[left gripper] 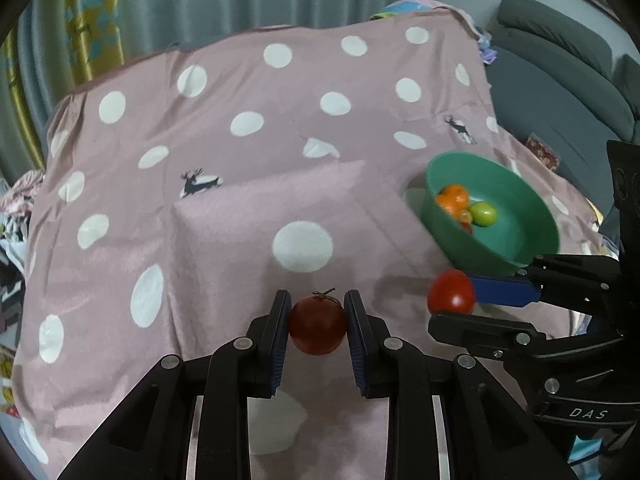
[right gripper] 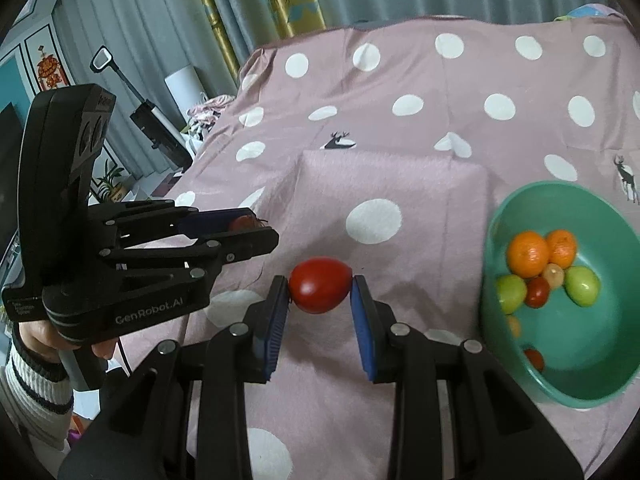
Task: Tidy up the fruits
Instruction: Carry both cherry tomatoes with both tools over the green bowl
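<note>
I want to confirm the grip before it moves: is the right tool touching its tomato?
Touching. The right wrist view shows both blue pads of the right tool pressed against the tomato.

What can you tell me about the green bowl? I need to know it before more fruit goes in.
The green bowl is a deep, round, teal-green bowl, smooth like plastic, sitting upright on the pink dotted cloth to the right of the two grippers. Nothing grips it. Inside lie two oranges, two green fruits, a small red one, a pale one and two more small fruits near the front wall. About half its floor is bare.
</note>
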The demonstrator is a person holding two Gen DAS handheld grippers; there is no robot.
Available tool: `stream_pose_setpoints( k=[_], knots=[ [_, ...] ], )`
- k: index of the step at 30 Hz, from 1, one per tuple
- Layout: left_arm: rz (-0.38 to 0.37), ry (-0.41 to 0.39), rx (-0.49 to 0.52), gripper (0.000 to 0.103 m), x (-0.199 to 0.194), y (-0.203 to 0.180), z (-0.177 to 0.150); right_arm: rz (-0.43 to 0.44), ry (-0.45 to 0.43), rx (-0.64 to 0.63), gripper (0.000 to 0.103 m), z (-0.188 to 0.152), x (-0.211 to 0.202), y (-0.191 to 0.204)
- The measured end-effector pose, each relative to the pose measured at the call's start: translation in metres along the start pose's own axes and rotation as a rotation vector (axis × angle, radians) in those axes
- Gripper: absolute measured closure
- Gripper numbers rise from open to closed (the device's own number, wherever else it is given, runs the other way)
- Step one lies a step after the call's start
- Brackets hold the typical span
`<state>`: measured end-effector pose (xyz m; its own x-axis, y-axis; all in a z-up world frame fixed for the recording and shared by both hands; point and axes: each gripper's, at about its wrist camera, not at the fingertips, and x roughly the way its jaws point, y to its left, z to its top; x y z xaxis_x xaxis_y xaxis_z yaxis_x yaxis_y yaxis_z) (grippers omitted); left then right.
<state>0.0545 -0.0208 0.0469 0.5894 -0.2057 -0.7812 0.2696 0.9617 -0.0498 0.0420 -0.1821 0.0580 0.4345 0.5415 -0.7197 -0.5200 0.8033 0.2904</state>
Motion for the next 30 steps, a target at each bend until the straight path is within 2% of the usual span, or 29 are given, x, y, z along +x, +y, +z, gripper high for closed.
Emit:
stream_pose_setpoints(
  k=[14, 30],
  knots=[
    [-0.042, -0.029, 0.087, 0.075, -0.002, -0.046, 0.022, -0.064, -0.077, 0.050, 0.071, -0.004, -0.039, -0.031],
    [-0.103, -0.011, 0.190, 0.075, 0.026, -0.102, 0.046, -0.160, -0.126, 0.158, 0.071, -0.019, -0.066, -0.084]
  ],
)
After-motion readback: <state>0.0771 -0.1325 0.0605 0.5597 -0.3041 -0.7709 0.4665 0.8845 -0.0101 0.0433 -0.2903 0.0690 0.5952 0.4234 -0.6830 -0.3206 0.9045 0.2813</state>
